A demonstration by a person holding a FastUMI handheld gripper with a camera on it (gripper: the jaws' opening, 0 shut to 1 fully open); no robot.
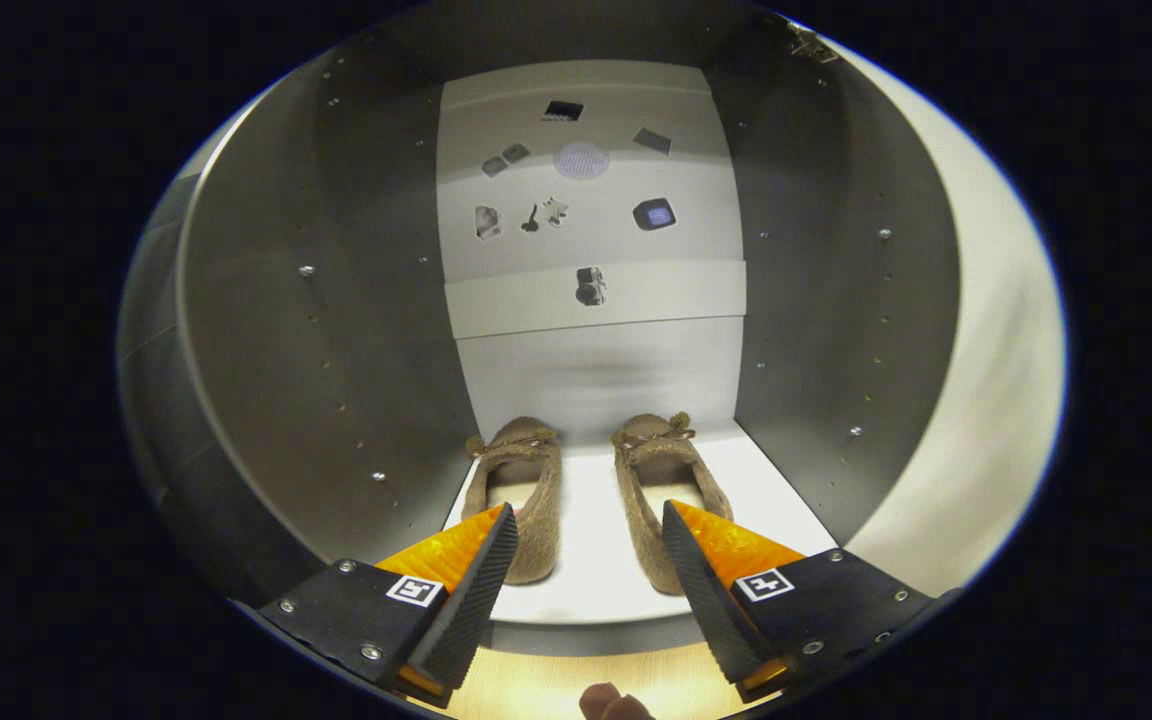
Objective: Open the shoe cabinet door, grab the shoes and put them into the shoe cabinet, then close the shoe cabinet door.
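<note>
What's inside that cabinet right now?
Two brown shoes sit side by side on the white shelf inside the cabinet, beyond the open gripper. Its fingers cover part of each shoe's heel end.

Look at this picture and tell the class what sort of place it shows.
Most likely the inside of a shoe cabinet: grey side walls with rows of shelf holes, a white shelf and a pair of tan slippers on it. The open gripper holds nothing.

Ahead of my gripper (pixel 588 530), whose two fingers stand spread with nothing between them, I count two shoes, a left shoe (pixel 519 490) at eleven o'clock and a right shoe (pixel 658 490) at one, in one cabinet (pixel 336 330).
</note>
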